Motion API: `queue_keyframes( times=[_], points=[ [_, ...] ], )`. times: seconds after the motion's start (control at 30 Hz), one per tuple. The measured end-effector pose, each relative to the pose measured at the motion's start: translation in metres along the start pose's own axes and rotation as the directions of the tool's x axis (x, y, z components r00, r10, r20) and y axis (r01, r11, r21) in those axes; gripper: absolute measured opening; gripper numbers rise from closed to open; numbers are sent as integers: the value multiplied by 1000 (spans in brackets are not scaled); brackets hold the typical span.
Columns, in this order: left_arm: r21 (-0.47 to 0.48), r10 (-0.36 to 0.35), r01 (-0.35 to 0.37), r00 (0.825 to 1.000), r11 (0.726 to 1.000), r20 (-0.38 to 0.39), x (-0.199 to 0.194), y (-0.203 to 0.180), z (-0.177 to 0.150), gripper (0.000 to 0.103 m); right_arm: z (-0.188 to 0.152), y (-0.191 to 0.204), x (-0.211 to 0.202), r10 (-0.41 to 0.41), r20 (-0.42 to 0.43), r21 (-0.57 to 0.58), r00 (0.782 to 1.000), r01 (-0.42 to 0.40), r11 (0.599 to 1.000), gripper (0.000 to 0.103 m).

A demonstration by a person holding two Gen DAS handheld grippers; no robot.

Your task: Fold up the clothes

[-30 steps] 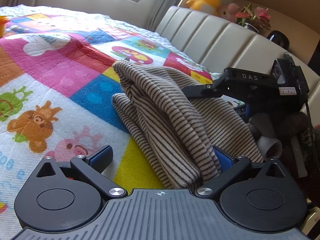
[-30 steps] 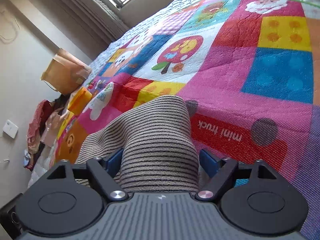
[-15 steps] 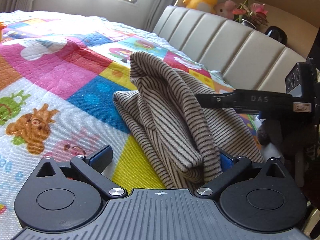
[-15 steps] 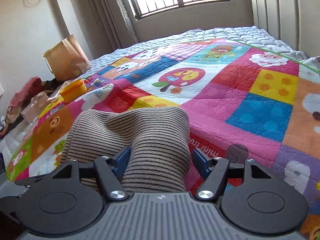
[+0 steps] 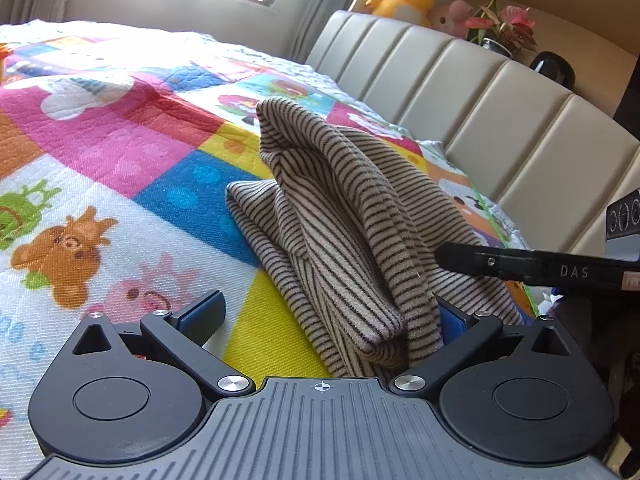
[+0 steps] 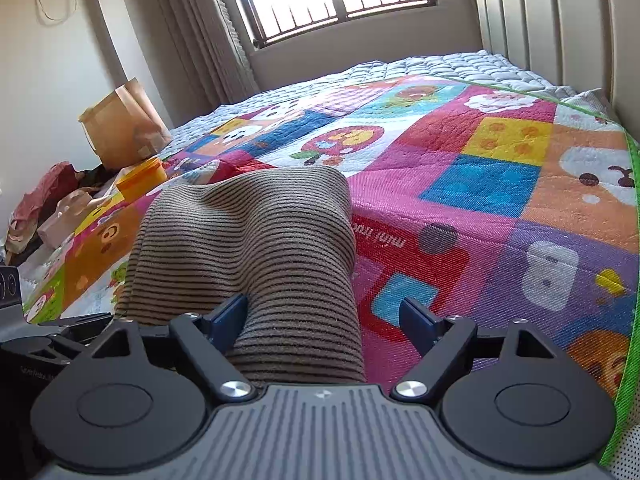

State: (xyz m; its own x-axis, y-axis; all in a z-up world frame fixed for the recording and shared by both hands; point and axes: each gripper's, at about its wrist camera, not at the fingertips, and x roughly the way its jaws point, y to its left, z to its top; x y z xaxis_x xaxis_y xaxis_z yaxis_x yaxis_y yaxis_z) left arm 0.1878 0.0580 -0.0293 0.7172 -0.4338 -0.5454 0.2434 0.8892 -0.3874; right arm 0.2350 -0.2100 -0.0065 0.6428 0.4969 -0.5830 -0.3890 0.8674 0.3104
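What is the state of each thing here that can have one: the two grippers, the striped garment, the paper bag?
left gripper: open, garment lying against one finger only.
right gripper: open, garment between the fingers, not clamped.
striped garment: bunched up, partly lifted off the quilt.
paper bag: upright.

Left gripper — jaws spread wide, striped cloth against the right finger only, left finger bare. Right gripper — jaws also wide apart, cloth lying against its left finger, right finger free. Both held low, side by side.
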Motion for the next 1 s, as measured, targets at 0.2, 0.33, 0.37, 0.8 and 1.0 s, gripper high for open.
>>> queue_keyframes(
  times=[0.2,0.33,0.37,0.8,1.0],
  points=[
    [6,4,-4,1000,1000,-2,0,-1,0,103,-14,-4,1,43,19,68,999,-44,997,86],
    [8,7,-7,1000,1000,3,0,-2,-1,103,-21,-4,-2,49,53,71,997,-52,996,87],
    [9,9,-9,1000,1000,5,0,-3,-2,103,-23,-4,-3,50,62,71,997,-55,996,87],
    [4,12,-12,1000,1000,20,-3,-3,-3,103,-31,-6,-5,59,94,74,994,-66,995,89],
    [0,8,-8,1000,1000,21,-3,-2,-3,103,-32,-7,-4,62,97,78,993,-70,994,90]
  ],
)
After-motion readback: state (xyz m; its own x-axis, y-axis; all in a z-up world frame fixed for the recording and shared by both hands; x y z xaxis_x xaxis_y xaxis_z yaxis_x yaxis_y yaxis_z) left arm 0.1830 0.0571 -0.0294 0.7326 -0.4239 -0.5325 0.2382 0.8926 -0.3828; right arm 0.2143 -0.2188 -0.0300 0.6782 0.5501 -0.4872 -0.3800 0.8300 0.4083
